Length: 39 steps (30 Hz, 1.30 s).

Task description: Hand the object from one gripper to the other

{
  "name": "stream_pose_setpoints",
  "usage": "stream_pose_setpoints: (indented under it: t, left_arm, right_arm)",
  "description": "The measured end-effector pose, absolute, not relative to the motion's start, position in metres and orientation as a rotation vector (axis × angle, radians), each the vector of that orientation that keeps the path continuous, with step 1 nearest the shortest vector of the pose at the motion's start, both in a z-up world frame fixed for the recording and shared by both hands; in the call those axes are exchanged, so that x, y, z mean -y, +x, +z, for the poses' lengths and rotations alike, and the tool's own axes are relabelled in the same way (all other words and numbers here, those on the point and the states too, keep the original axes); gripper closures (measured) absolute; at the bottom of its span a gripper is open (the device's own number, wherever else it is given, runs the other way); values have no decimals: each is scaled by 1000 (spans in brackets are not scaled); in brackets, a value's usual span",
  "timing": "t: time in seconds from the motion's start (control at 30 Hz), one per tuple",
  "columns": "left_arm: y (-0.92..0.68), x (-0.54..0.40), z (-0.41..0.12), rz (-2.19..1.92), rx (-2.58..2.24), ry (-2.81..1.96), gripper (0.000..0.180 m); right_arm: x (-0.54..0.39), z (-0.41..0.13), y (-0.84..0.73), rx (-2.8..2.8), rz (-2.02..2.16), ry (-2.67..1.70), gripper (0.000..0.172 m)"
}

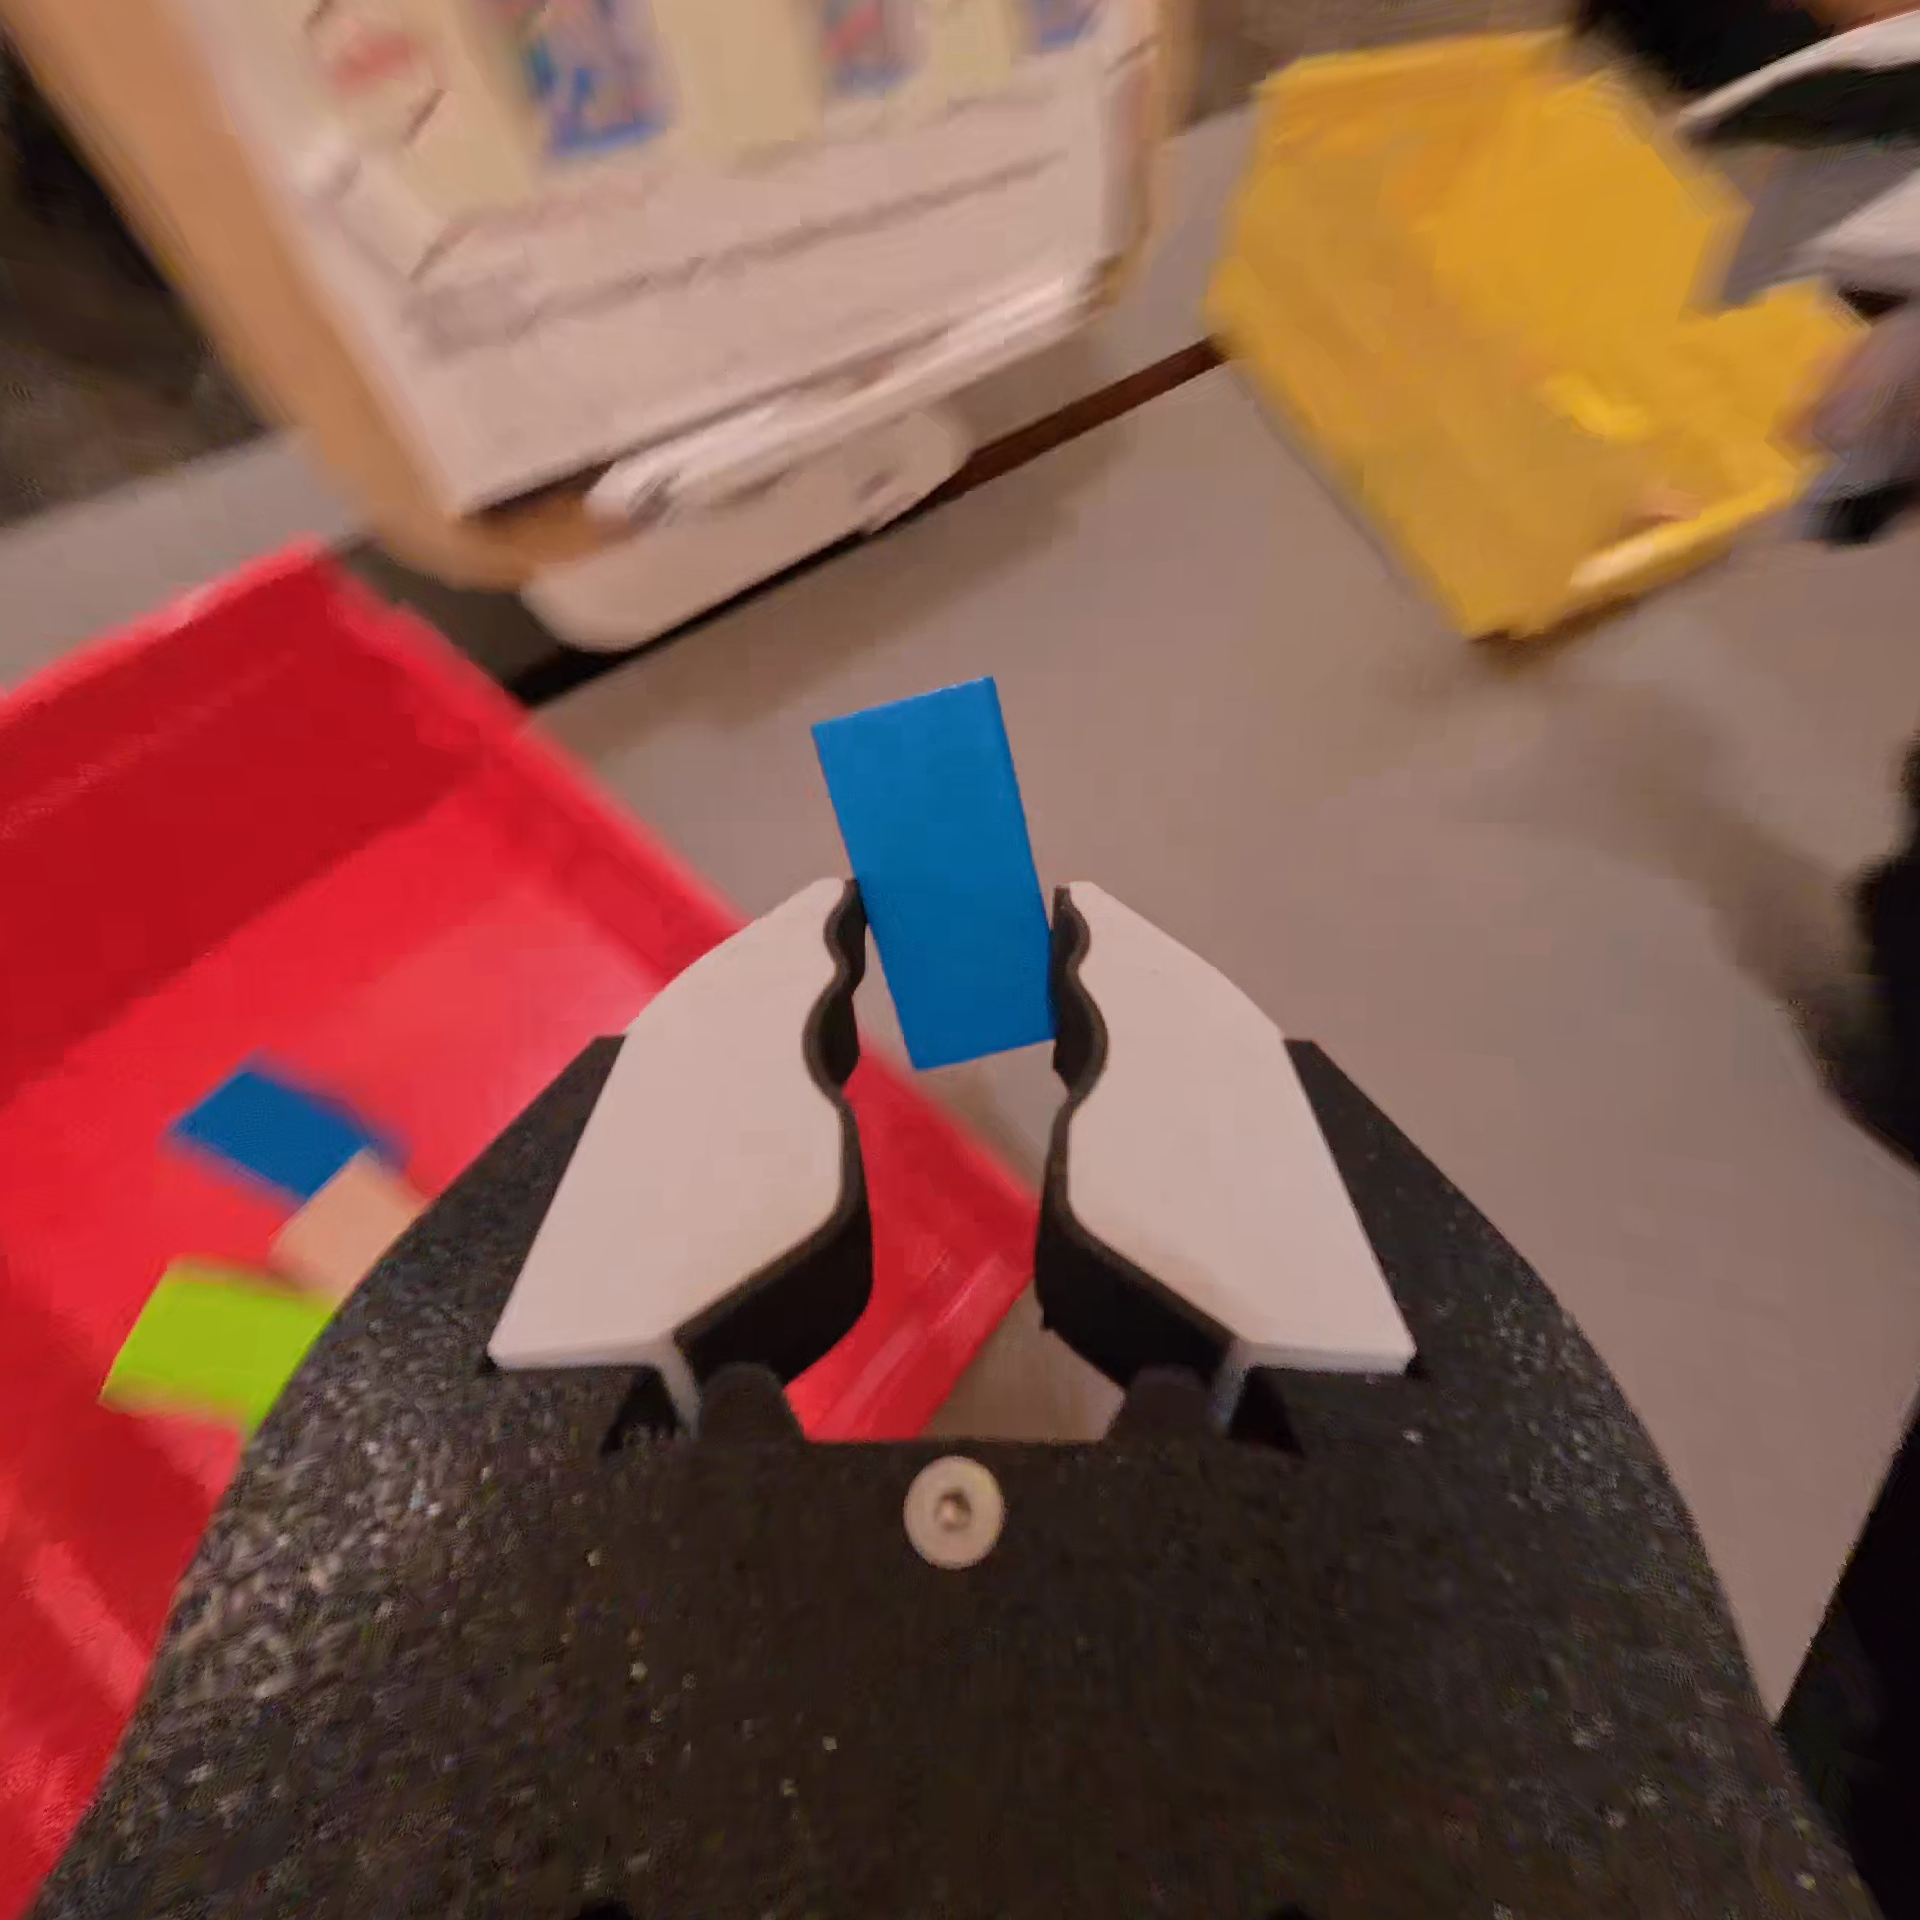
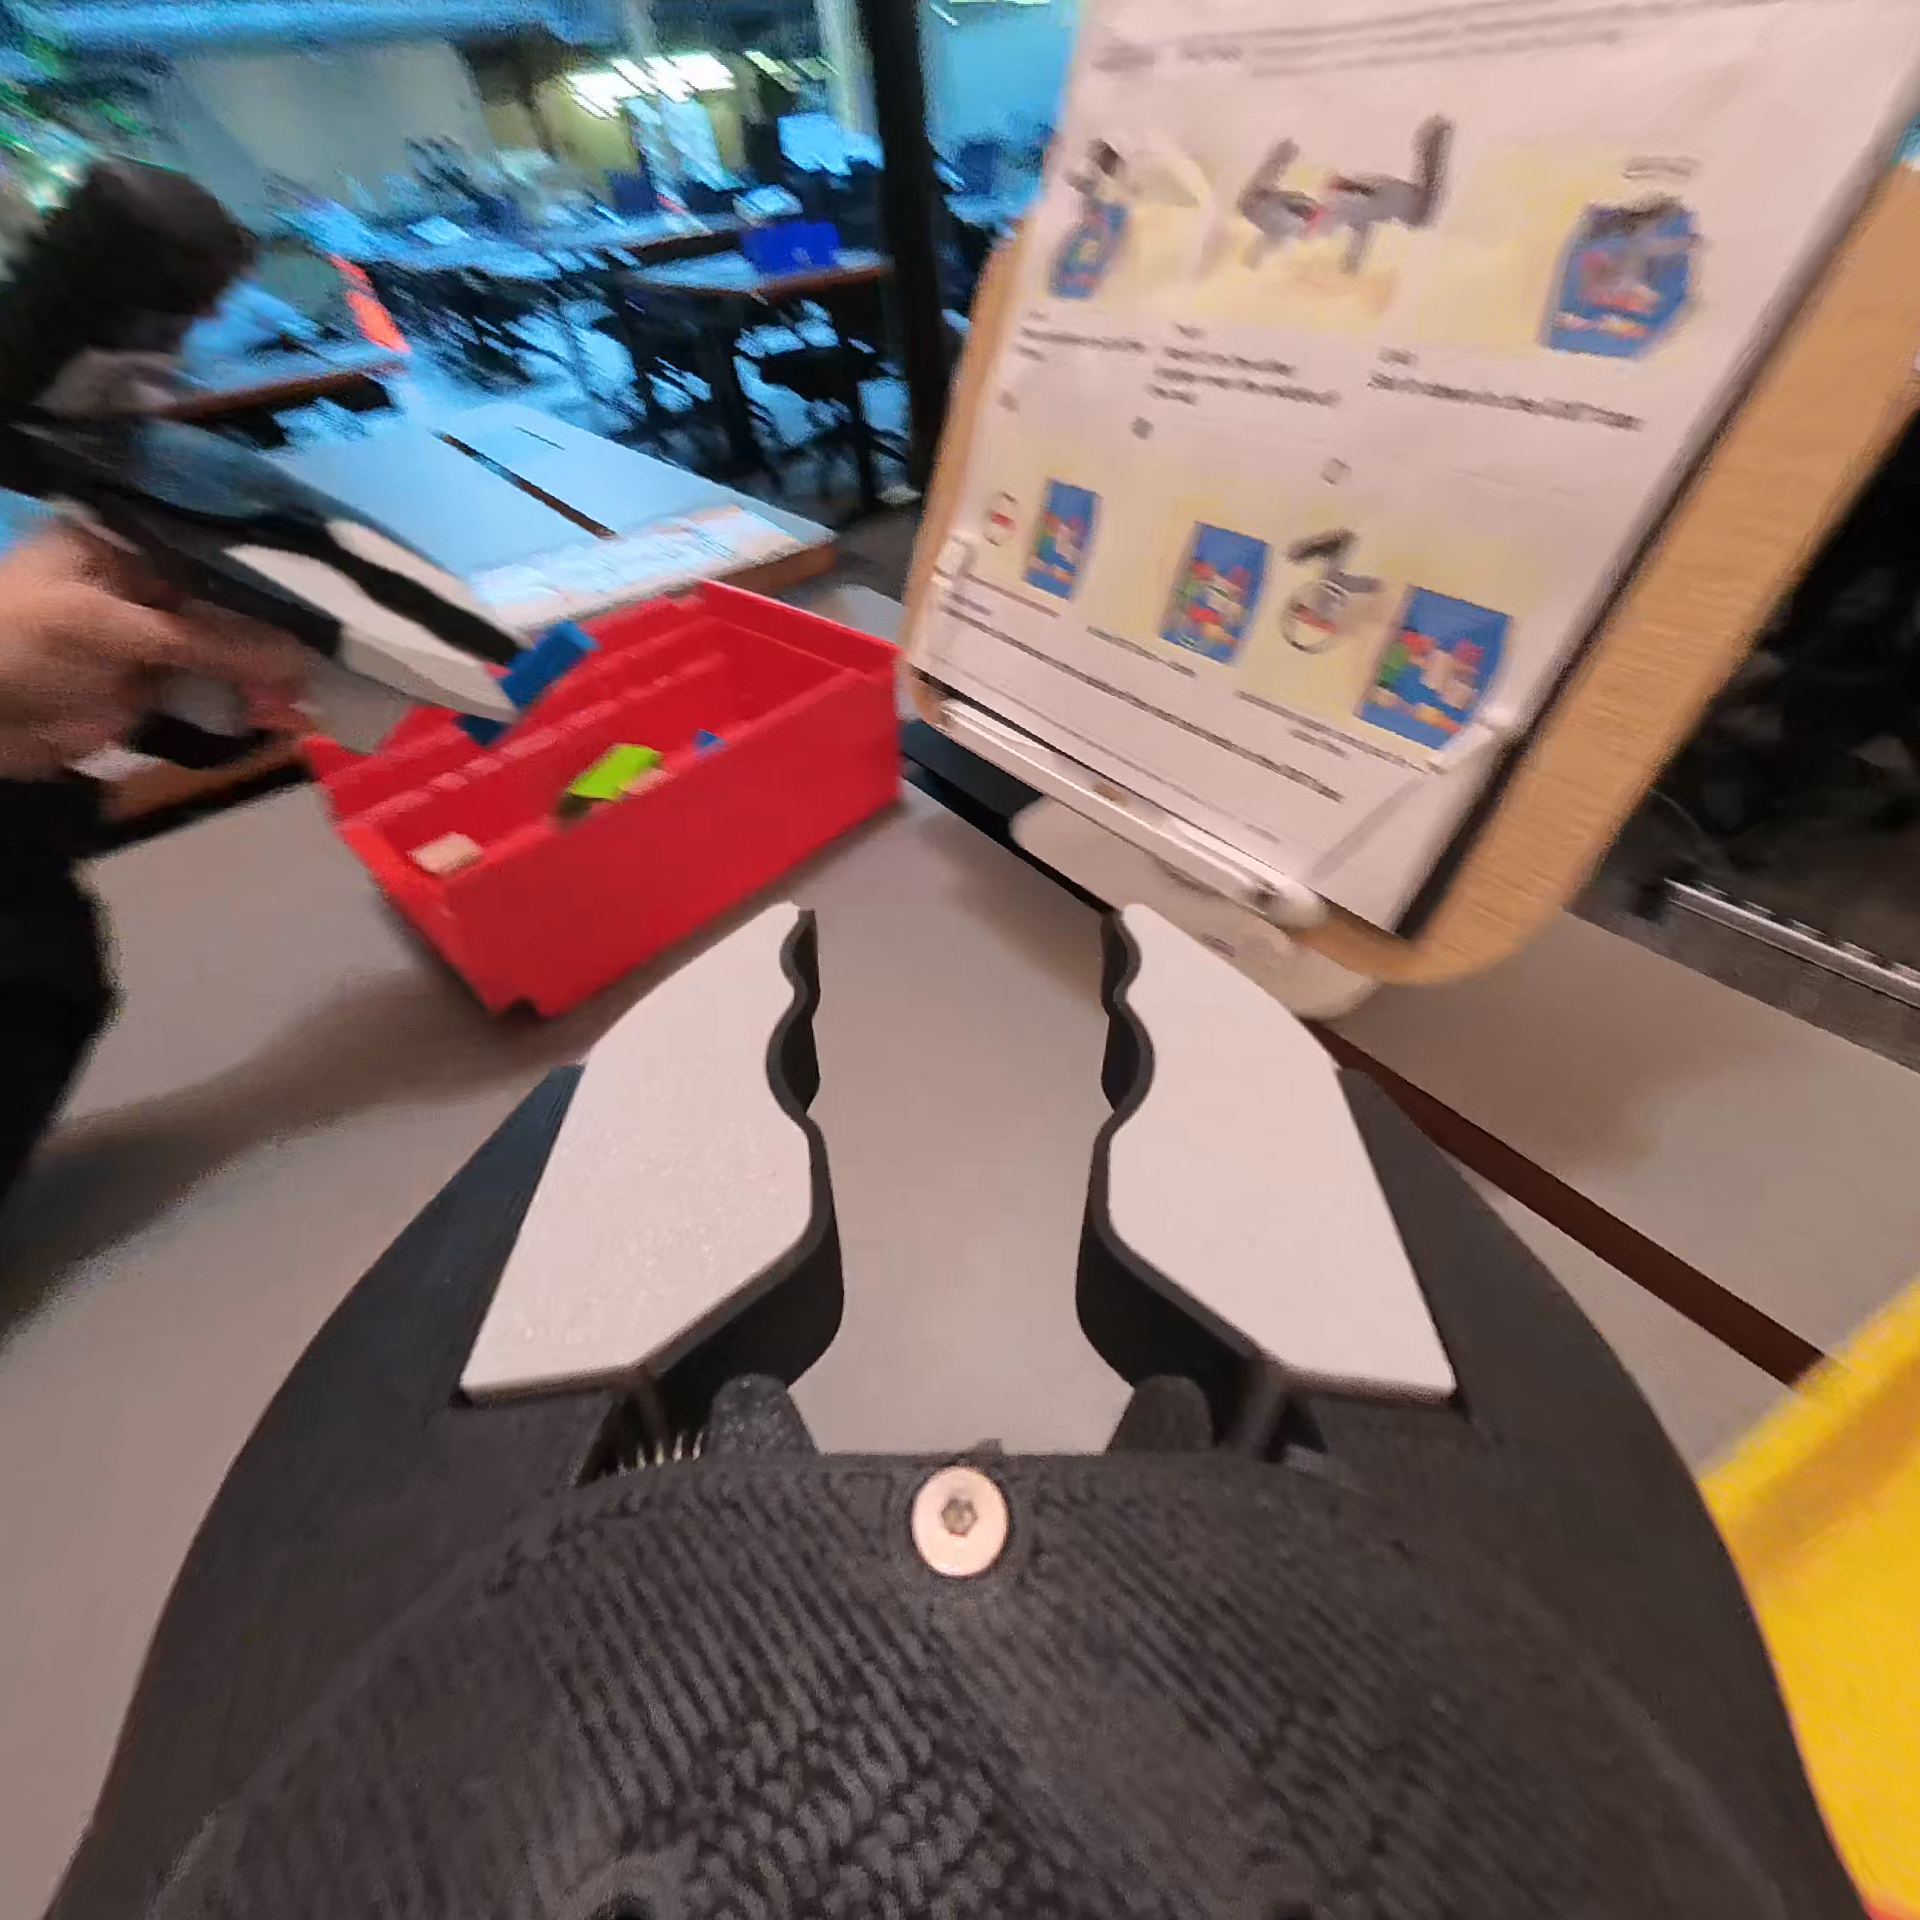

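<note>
My left gripper (image 1: pixel 956 914) is shut on a flat blue block (image 1: pixel 935 873), which stands up between the fingertips above the right edge of the red bin (image 1: pixel 343 831). The right wrist view shows the same gripper (image 2: pixel 499 675) at the far left, holding the blue block (image 2: pixel 540 665) above the red bin (image 2: pixel 675 842). My right gripper (image 2: pixel 961 935) is open, with only the grey table (image 2: pixel 956 1143) between its fingers, some way off from the block.
The red bin holds a blue block (image 1: pixel 270 1127), a green block (image 1: pixel 208 1340) and a tan block (image 1: pixel 343 1226). A yellow bin (image 1: pixel 1507 332) stands at the back right. An instruction sheet on a wooden board (image 2: pixel 1351 416) stands behind. A person's hand (image 2: pixel 94 644) holds the left gripper.
</note>
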<state>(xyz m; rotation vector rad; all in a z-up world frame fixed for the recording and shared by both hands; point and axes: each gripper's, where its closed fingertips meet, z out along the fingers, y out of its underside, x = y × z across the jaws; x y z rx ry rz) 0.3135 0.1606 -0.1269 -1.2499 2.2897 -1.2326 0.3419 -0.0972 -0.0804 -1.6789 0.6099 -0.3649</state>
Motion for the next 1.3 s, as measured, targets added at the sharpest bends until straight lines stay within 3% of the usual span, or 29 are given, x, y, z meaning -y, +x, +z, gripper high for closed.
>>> stream_pose_setpoints:
  t: [0.03,0.37,0.63,0.7,0.9,1.1,1.3]
  left_arm:
    - [308,-142,-113,-1337,-2309,-1127,147]
    - [255,-24,-65,-1612,-2283,-148,147]
    - [231,5,-65,-1680,-2297,37,147]
    - [229,7,-64,-1696,-2296,52,148]
    - [247,6,-62,-1666,-2230,-87,149]
    - [284,-23,-55,-1683,-2106,-433,143]
    - [300,-42,-65,-1645,-2107,-570,145]
  right_arm:
    - [84,-74,333,-556,-300,-1648,119]
    - [-3,-40,248,-121,120,-1494,106]
    - [-7,-32,227,51,68,-1498,120]
    - [-6,-33,227,60,67,-1504,137]
    - [0,-33,241,11,-40,-1508,137]
    - [81,-32,319,-344,-426,-1464,138]
    - [253,-91,396,-924,-913,-1454,138]
